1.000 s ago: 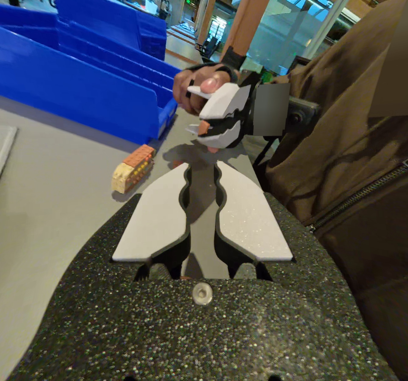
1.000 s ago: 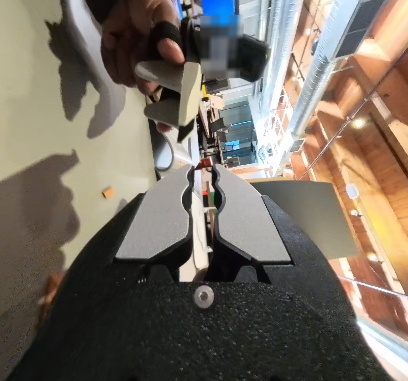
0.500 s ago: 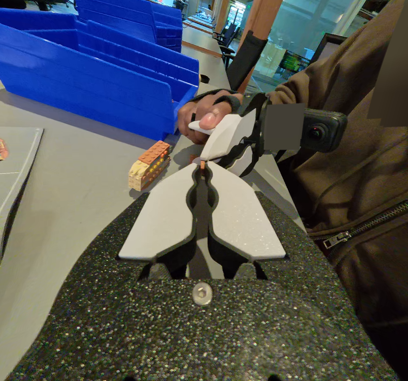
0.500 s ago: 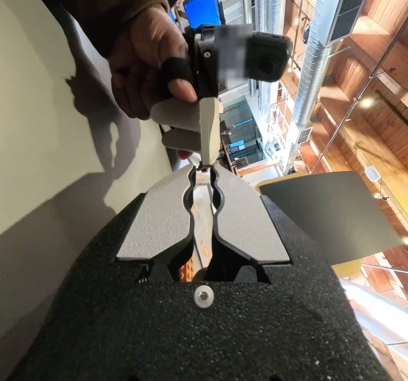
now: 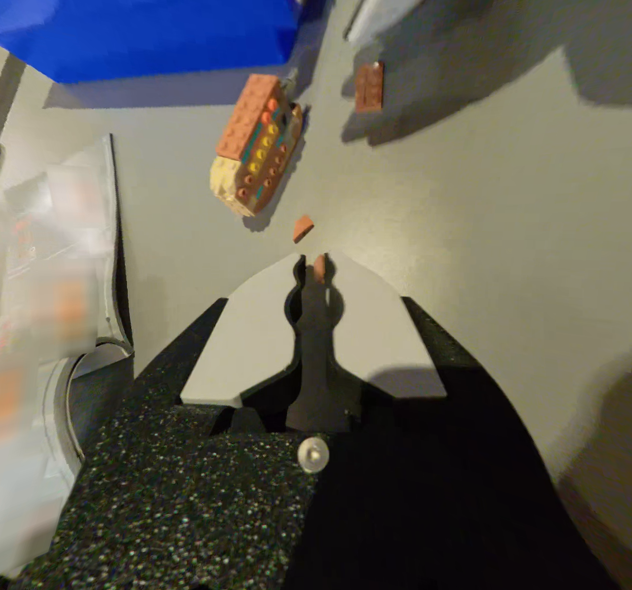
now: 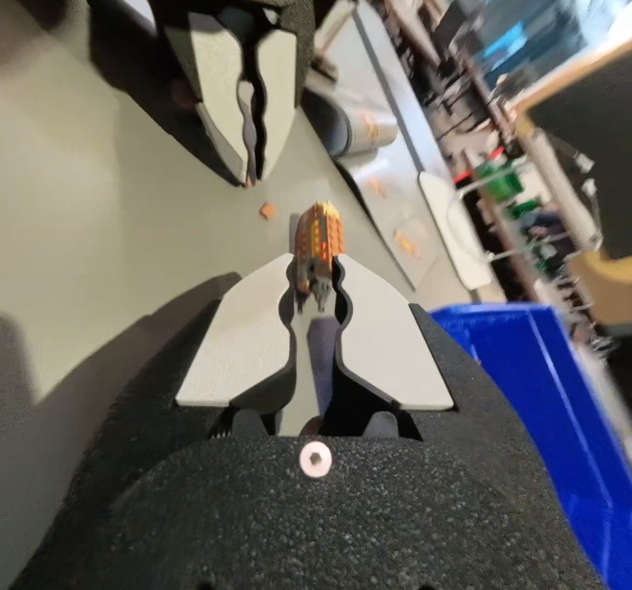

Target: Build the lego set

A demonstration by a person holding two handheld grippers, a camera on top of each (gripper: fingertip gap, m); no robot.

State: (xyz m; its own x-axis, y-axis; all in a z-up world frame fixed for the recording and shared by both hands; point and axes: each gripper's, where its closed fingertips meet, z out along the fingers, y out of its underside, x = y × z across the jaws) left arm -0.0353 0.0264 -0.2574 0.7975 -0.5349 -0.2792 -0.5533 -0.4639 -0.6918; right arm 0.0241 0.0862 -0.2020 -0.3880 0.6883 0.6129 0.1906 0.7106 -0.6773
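Observation:
The part-built lego model (image 5: 256, 149), tan and brown with yellow and orange studs, lies on the grey table (image 5: 461, 231). My left gripper (image 5: 314, 257) is shut on a small brown piece (image 5: 320, 267) at its fingertips, just above the table and near the model's tan end. A small brown slope piece (image 5: 302, 228) lies loose between them. In the right wrist view my right gripper (image 6: 315, 259) is open, with the model (image 6: 319, 241) showing in the gap at its tips. I cannot tell if they touch. The left gripper (image 6: 251, 176) shows beyond it.
A blue bin (image 5: 136, 9) stands just behind the model and also shows in the right wrist view (image 6: 547, 385). A brown plate (image 5: 368, 89) lies to the model's right. An open instruction booklet (image 5: 51, 248) lies at the left. Both views are motion-blurred. My right fingertips sit around 10 cm from my left ones. The brown plate (image 5: 368, 89) is about 6 cm from my right fingertips and 11 cm from my left.
The small brown piece passed from my right gripper to my left, which closed on it and tipped down toward the table. My right gripper opened and swung to the model.

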